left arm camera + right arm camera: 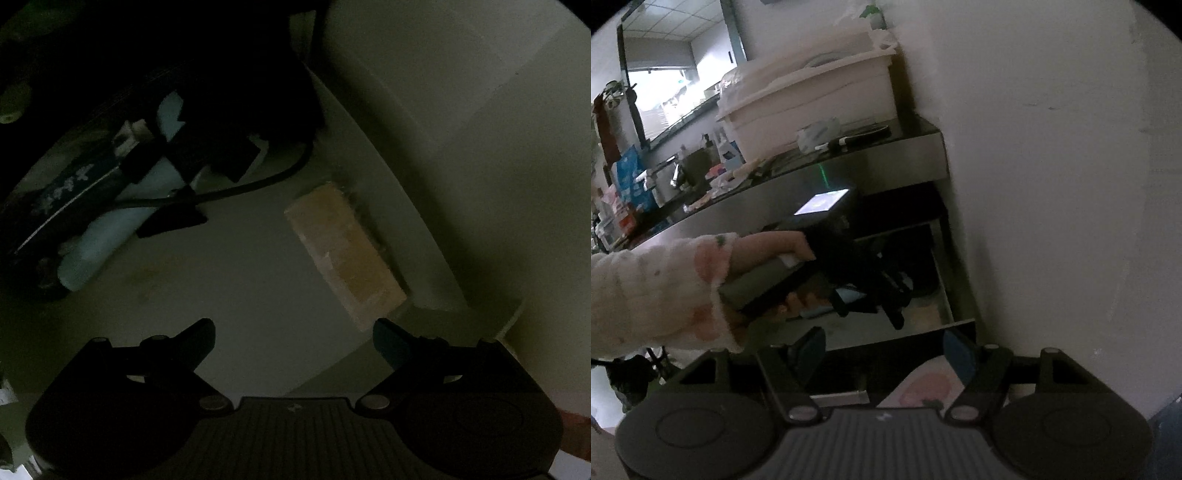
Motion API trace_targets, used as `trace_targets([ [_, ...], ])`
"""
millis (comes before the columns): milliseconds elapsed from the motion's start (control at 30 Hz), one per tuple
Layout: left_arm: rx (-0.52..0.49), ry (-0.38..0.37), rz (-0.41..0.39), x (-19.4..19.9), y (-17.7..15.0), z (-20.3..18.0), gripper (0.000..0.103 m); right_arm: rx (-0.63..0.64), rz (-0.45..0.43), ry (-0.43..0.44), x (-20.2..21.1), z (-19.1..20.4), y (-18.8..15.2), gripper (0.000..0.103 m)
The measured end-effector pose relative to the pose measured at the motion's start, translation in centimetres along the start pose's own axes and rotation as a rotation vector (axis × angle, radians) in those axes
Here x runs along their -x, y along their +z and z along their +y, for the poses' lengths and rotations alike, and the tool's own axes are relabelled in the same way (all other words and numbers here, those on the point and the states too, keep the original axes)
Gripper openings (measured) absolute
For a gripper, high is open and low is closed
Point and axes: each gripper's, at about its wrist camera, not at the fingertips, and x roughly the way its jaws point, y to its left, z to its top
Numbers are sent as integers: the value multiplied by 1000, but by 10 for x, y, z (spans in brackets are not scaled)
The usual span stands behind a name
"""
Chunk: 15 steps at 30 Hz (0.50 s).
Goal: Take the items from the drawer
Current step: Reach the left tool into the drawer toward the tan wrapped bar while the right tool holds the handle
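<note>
In the left wrist view I look down into a dim open drawer [258, 266]. A tan rectangular block [345, 254] lies against its right wall. A pale blue tube-shaped item [110, 225] lies at the left under a black cable [236, 190] and dark items. My left gripper [293, 341] is open, low inside the drawer, its right fingertip close to the block's near end. In the right wrist view my right gripper [884, 349] is open and empty, outside the drawer front [897, 332]. The person's hand holds the left gripper [886, 299] inside the drawer.
A dark countertop [849, 162] above the drawer carries a white plastic bin [809, 96], a sink tap and clutter. A white wall [1052, 184] stands at the right. A dark shelf opening lies behind the drawer.
</note>
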Motion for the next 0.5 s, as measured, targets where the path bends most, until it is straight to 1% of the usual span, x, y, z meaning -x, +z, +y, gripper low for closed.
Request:
trace_targets([
  [133,63,-45,37,-14,11,-1,93,-36,-30,3,10,-3,-1,70],
  [267,72,-17,44,-28,20,-12,93,-84,-55,12,17,-7,0,70],
  [367,81,8,51,-39,28,-18,93,-89,-62,17,20,-8,-1,70],
  [433,127,3,51,-45,33,-17,93,-90,-67,16,22,-8,0,70],
  [500,193,-17,47,-49,36,-13,93,-97,-71,13,24,-9,-1,70],
])
